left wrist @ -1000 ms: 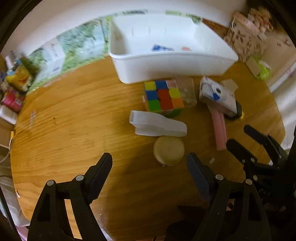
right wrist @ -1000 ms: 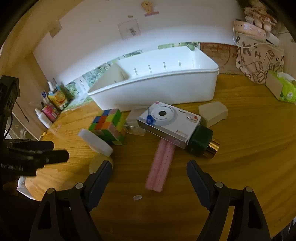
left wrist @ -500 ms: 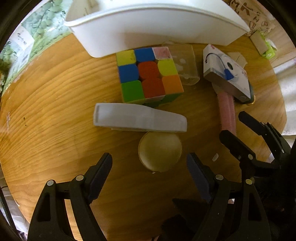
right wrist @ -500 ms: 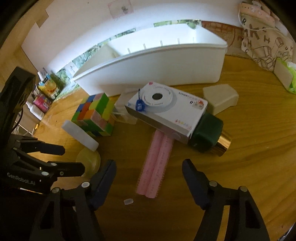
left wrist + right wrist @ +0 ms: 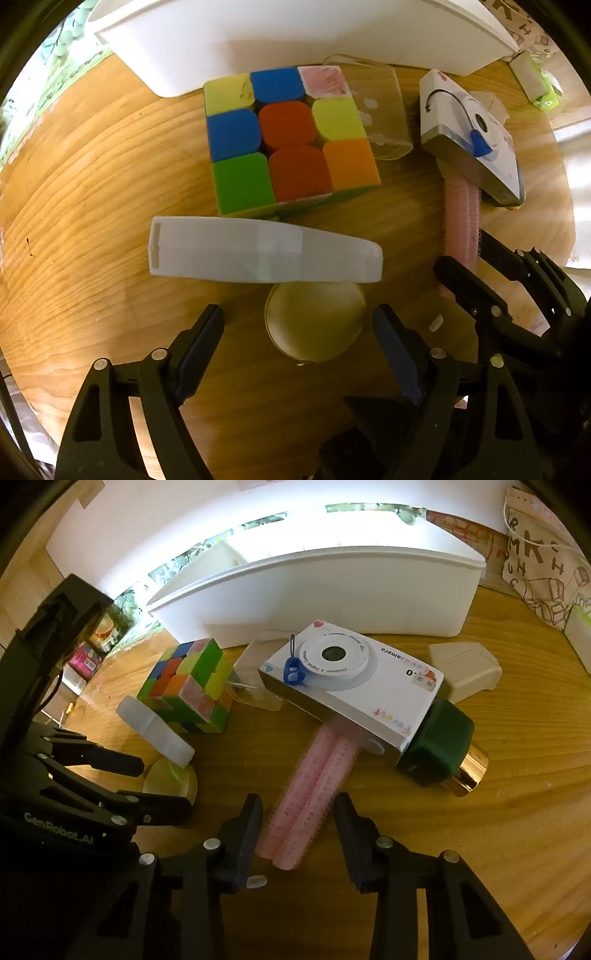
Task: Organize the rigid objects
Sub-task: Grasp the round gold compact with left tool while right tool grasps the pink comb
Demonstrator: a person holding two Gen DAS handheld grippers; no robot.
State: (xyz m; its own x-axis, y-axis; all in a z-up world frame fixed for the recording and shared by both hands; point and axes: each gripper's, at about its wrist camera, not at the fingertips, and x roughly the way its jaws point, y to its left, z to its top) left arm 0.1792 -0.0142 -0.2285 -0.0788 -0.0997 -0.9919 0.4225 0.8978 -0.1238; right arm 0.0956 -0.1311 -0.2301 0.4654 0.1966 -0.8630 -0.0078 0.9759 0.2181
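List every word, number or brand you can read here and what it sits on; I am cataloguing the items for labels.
"CenRobot.AI": on the black body of the left gripper.
"amera": end of a word, upside down on the white toy camera.
"Forever", roughly: coloured letters, upside down on the camera's front edge, uncertain.
Ring text around the camera lens: too small to read.
"M K", "H", "C": loose letters on the printed cloth bag.
Coloured cube: no text.

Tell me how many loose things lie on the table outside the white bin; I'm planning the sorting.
8: cube, white case, round tin, clear case, camera, pink rollers, green bottle, beige block.
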